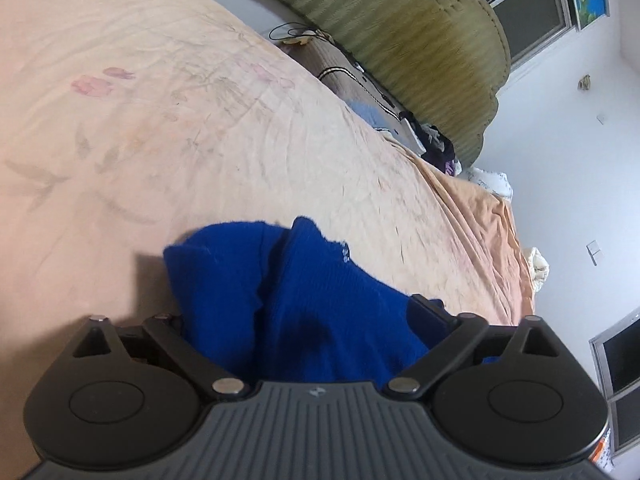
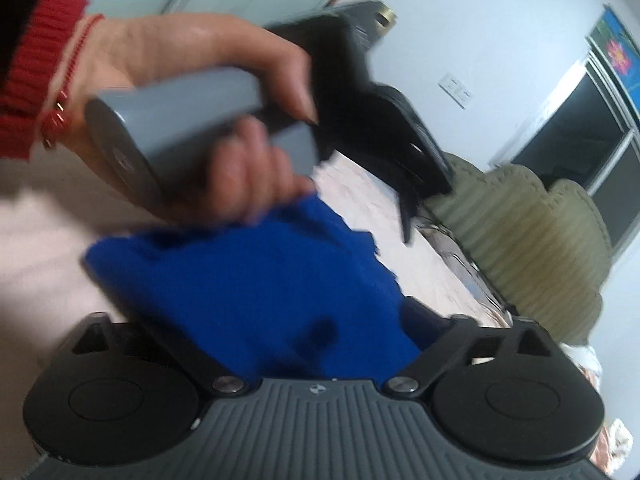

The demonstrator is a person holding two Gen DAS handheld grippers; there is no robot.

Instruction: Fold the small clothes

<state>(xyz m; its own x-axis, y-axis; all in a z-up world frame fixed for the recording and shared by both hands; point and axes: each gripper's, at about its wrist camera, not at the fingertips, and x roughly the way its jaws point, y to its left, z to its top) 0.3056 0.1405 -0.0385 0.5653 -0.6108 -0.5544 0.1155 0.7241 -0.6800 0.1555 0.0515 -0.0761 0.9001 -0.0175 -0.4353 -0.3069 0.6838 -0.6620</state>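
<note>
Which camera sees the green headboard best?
The left wrist camera: the green headboard is sharp there, its scalloped top running along the bed's far end. The right wrist camera shows only part of it, blurred, behind the left gripper.

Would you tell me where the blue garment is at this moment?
The blue garment fills the lower centre of both wrist views, bunched between each gripper's fingers above the peach bedspread; in the right wrist view, the person's hand is just above it.
</note>
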